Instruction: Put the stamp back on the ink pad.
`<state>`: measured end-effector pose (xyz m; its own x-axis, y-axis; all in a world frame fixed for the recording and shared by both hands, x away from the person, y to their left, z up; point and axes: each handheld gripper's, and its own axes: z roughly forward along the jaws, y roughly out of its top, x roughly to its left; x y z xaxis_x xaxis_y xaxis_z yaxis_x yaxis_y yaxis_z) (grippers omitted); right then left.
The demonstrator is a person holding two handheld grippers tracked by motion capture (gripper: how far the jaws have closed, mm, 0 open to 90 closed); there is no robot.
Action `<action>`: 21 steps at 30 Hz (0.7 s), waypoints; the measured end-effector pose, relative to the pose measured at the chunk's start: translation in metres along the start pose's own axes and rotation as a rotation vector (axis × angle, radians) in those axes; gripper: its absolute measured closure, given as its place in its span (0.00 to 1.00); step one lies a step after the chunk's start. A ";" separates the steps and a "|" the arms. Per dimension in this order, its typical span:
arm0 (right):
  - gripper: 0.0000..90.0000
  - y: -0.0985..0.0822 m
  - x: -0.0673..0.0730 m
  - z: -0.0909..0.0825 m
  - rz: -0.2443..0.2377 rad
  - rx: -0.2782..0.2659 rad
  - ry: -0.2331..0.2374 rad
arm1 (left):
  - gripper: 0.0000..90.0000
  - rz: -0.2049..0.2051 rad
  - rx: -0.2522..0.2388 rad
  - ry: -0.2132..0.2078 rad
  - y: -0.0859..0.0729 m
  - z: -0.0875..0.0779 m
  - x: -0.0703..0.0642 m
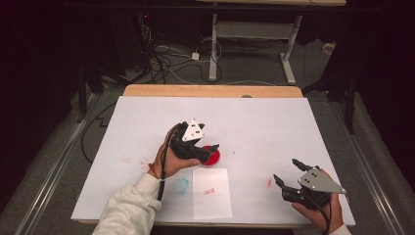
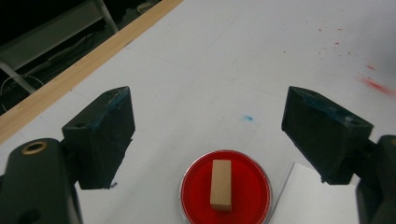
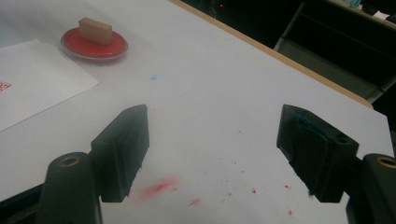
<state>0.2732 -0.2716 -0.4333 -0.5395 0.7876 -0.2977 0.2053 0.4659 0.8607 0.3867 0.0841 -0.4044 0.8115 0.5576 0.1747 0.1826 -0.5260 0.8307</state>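
A small wooden stamp block (image 2: 221,184) lies on a round red ink pad (image 2: 196,186) near the middle of the table. My left gripper (image 2: 208,100) is open just above and behind the pad, and the block lies loose between and ahead of its jaws. From above, the left gripper (image 1: 208,149) partly covers the ink pad (image 1: 213,156). At the table's front right, my right gripper (image 1: 287,170) is open with nothing in it. It faces the bare white surface, with the block (image 3: 95,30) and pad (image 3: 109,46) far off at the upper left.
A white sheet of paper (image 1: 211,193) with a small red stamp mark (image 1: 209,191) lies in front of the pad. Red smears (image 1: 269,182) and a blue smear (image 1: 181,185) mark the white table cover. The far wooden edge (image 1: 210,90) borders a floor with cables and desk legs.
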 end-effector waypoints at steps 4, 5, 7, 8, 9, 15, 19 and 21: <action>0.29 0.000 0.000 -0.001 0.002 -0.001 -0.001 | 0.19 0.035 -0.007 0.044 -0.003 0.000 -0.005; 0.29 0.000 0.000 -0.001 0.003 0.000 -0.001 | 0.19 0.048 -0.017 0.059 -0.004 -0.001 -0.007; 0.29 0.000 0.000 -0.001 0.004 -0.002 -0.001 | 0.19 0.069 -0.026 0.068 -0.005 -0.002 -0.009; 0.29 0.000 0.000 -0.001 0.005 -0.003 -0.001 | 0.19 0.075 -0.034 0.075 -0.006 -0.003 -0.010; 0.29 0.000 0.000 -0.001 0.005 -0.003 -0.001 | 0.19 0.076 -0.043 0.079 -0.006 -0.004 -0.010; 0.29 0.001 0.000 -0.002 0.006 -0.016 -0.001 | 0.20 0.103 -0.076 0.103 -0.009 -0.011 -0.014; 0.29 0.001 0.000 -0.003 0.004 -0.017 -0.001 | 0.20 0.111 -0.075 0.106 -0.010 -0.015 -0.016; 0.29 0.002 0.001 -0.003 0.003 -0.016 -0.002 | 0.20 0.113 -0.077 0.111 -0.011 -0.017 -0.017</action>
<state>0.2710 -0.2714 -0.4310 -0.5374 0.7898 -0.2957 0.1938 0.4569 0.8682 0.3616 0.0914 -0.4078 0.7573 0.5675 0.3231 0.0474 -0.5411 0.8396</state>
